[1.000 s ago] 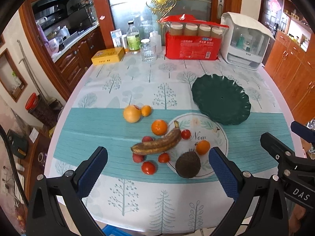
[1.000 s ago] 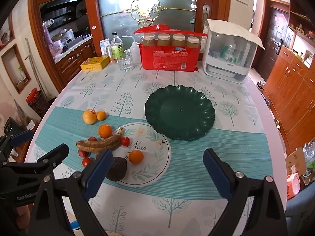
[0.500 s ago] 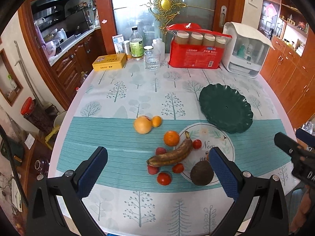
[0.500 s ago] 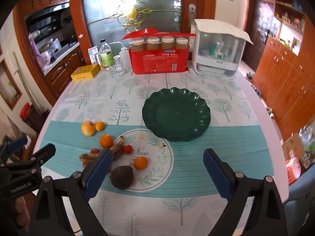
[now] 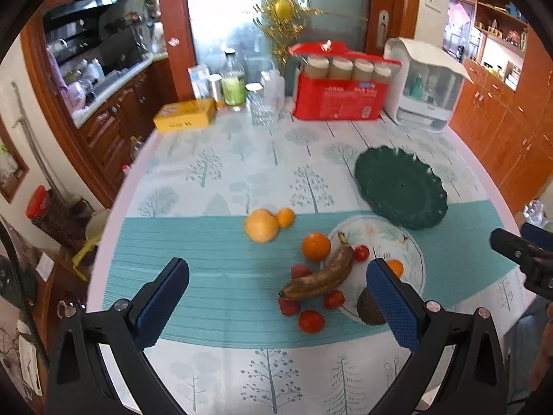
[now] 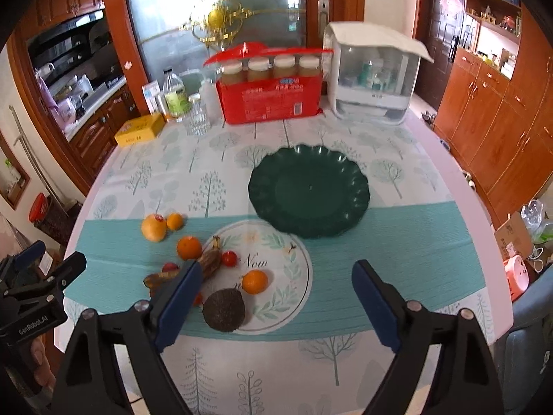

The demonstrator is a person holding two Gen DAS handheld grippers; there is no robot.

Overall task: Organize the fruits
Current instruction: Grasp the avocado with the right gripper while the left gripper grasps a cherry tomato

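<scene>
Tablecloth (image 6: 397,180) printed with pale trees and crossed by a teal band covers the round table. At the far edge stand a white lidded container (image 6: 373,79) and a red carton (image 6: 273,97) topped with jars. A dark green scalloped plate (image 6: 309,190) lies empty on the cloth, right of centre in the right wrist view.

Both grippers hover above the near edge, angled down. The left gripper (image 5: 276,294) has its blue pads spread wide and nothing between them. The right gripper (image 6: 273,297) also grips nothing; its jaws have just been closing a little yet stand well apart.

Fruit lies loose on the teal band (none of it on the plate). A browned banana (image 5: 321,275) lies slantwise, with small red fruits (image 5: 311,321) scattered round it. A dark avocado (image 6: 224,309) sits nearest the right gripper, just beside a small orange (image 6: 254,281). Another orange (image 5: 316,246) touches the banana's stem end. Further left, a yellow-orange fruit (image 5: 261,225) and a tiny orange (image 5: 285,217) touch.
</scene>
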